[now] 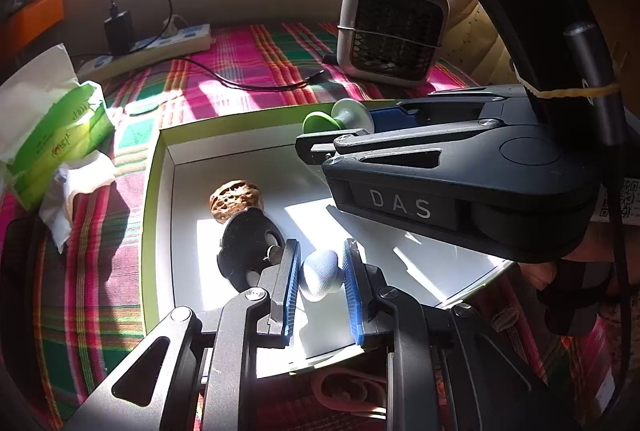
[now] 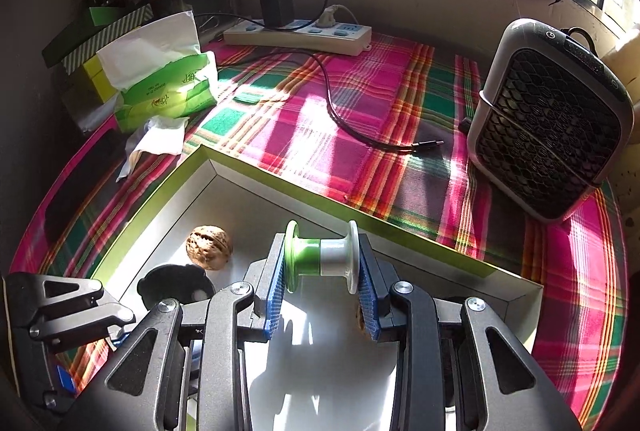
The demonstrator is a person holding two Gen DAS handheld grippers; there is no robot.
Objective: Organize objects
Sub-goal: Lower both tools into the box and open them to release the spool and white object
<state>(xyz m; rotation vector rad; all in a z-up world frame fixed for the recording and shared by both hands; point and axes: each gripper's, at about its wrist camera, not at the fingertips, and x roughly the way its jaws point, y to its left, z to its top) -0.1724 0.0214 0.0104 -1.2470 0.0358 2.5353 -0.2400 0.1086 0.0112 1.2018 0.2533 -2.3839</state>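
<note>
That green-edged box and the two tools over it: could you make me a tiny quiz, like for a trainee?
1. True or false: the walnut lies inside the box.
2. What does the right tool grip? A) a walnut B) a green-and-white spool C) a cable
3. What colour is the small egg-shaped thing in the left tool?

Key: 1 true; 2 B; 3 pale blue-grey.
</note>
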